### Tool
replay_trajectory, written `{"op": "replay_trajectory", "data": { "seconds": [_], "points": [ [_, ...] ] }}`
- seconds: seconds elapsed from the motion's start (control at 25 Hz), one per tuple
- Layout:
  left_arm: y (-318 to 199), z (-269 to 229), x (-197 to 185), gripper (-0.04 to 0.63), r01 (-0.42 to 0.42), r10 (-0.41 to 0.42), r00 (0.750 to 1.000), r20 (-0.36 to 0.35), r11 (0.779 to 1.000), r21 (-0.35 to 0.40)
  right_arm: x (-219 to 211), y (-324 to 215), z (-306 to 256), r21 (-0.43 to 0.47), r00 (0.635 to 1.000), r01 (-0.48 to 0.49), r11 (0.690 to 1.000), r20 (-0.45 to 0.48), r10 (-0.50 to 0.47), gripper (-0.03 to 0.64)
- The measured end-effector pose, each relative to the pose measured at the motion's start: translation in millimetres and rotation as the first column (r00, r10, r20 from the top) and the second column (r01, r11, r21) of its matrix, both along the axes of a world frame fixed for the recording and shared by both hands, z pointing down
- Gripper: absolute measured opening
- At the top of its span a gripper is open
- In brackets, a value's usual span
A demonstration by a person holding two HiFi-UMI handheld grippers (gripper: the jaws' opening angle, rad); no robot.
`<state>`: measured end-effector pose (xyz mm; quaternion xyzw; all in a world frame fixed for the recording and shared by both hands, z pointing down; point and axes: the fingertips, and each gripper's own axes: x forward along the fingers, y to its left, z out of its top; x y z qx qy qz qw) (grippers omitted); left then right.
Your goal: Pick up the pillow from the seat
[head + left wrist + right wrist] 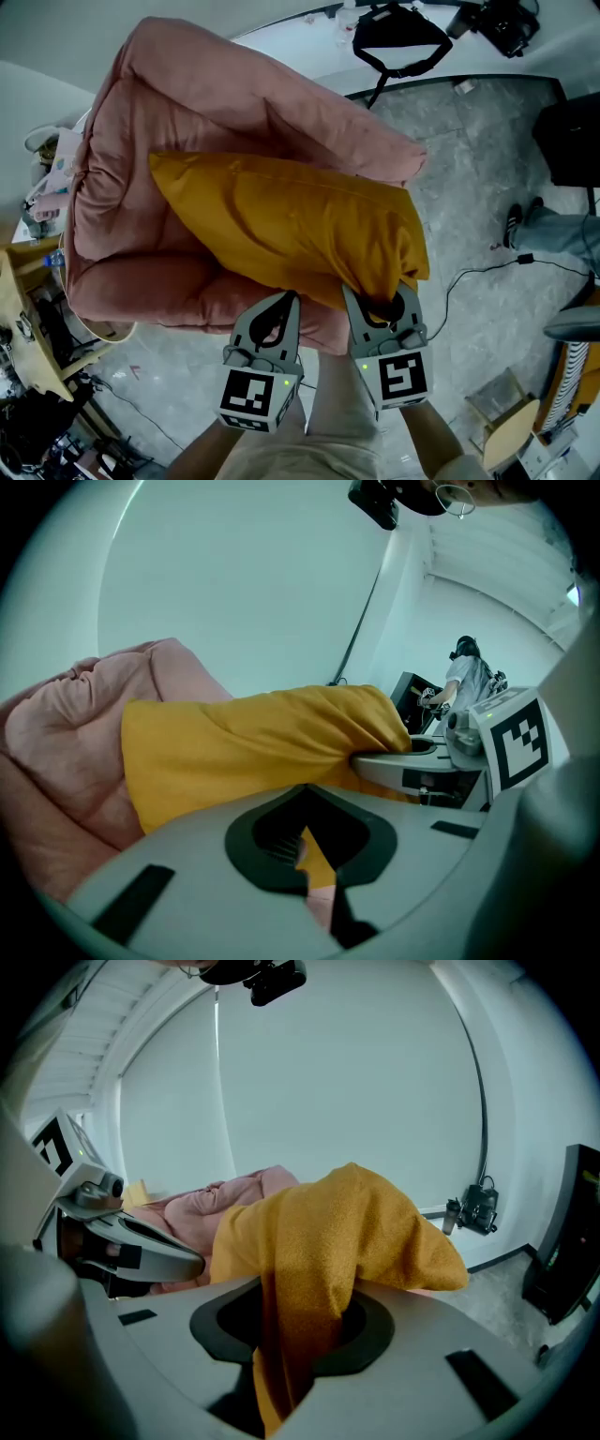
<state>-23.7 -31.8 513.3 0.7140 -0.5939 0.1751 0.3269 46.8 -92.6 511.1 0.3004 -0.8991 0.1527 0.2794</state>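
1. Gripping the near long edge, both tools have hold of the mustard-yellow fabric pillow [291,225], which lies just ahead of them and above the hollow of the pink quilted padded seat [131,159].
2. The pillow's long axis runs from far left to near right across the grippers' line of sight. Its near-right corner is at the right gripper [380,307], and the left gripper [289,300] is further in along the same edge.
3. The right gripper is clamped on a thick bunched fold of cloth that spills through its jaws.
4. The left gripper's jaws are pressed together, with only a thin sliver of yellow fabric showing between the tips. That looks like a slighter pinch and likely the weaker hold.
5. The pillow is soft, matte and sagging, while the seat is plump and creased. Whether the far corner still rests on the seat cannot be told.
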Motion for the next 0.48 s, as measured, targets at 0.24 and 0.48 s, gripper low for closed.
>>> {"op": "replay_trajectory", "data": {
  "seconds": [0.24, 0.48],
  "points": [
    [12.0, -24.0, -8.4, 0.005, -0.008, 0.007, 1.000, 0.007, 1.000, 0.020, 1.5, 4.8, -37.2, 0.053, 0.999, -0.032, 0.998, -0.002, 0.033, 0.133],
    [20.0, -50.2, -10.6, 0.005, -0.017, 0.017, 1.000, 0.003, 0.999, 0.041, 11.7, 5.3, -73.3, 0.091, 0.996, -0.089, 0.992, 0.005, 0.088, 0.130]
  ]
}}
